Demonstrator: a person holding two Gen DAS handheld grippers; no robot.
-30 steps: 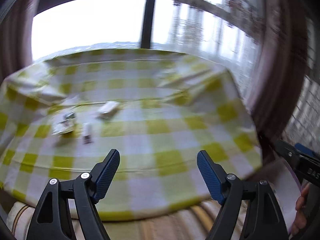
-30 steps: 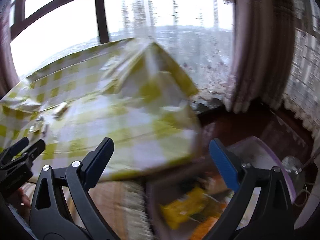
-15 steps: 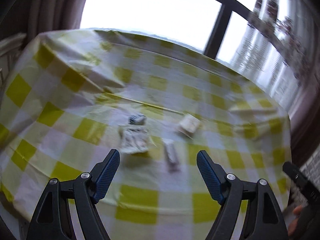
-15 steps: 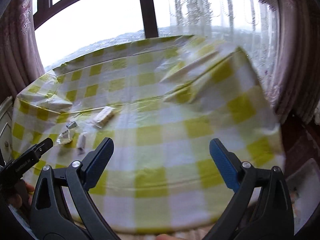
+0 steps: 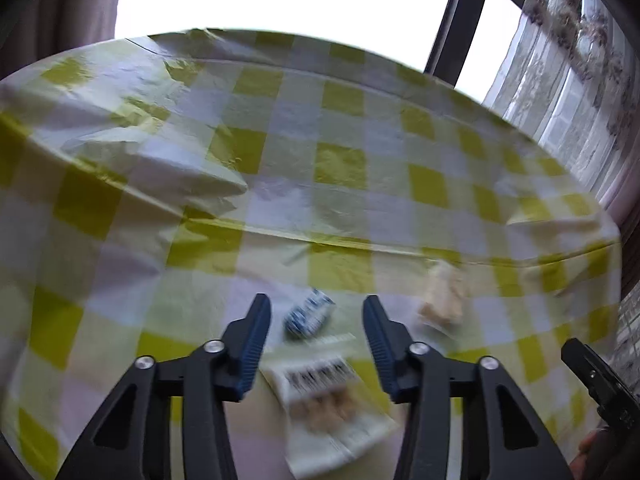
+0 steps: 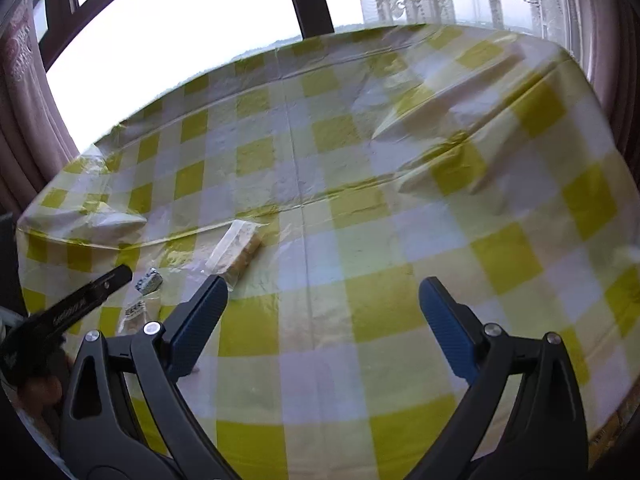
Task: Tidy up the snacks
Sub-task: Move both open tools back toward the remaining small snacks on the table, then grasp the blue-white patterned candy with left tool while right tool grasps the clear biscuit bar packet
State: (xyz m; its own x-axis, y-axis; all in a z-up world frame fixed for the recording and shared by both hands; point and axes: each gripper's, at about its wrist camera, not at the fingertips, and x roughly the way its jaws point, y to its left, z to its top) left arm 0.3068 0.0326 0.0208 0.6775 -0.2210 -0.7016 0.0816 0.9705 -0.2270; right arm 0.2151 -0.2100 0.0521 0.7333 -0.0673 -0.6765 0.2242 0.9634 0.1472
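Between the blue pads of my left claw point(image 5: 316, 328), in the left wrist view, lies a small blue-and-white wrapped sweet point(image 5: 307, 315) on the yellow-checked table point(image 5: 344, 168). My left claw's jaws have just been closing and now stand partly drawn in, but the pads press on nothing; the sweet sits between the fingertips, untouched. Nearer to me, under the claw, is a flat clear packet of pale biscuits with a barcode label point(image 5: 325, 390). To the right lies a pale wrapped biscuit bar point(image 5: 443, 300), blurred. At the far right edge the tip of my right claw pokes into view.

From the right wrist view, my right claw point(image 6: 322, 312) hangs released, jaws wide, over bare cloth. The biscuit bar point(image 6: 237, 249) lies just beyond its left finger; the sweet point(image 6: 150, 280) and the flat packet point(image 6: 136, 314) lie further left, near my left claw's dark tip point(image 6: 80, 304).

I judge all three light and crinkly, their film slippery and easily crushed. The sweet I would pinch across its short middle; the flat packet wants a hold on a sealed edge, not on the biscuits, which may crack.
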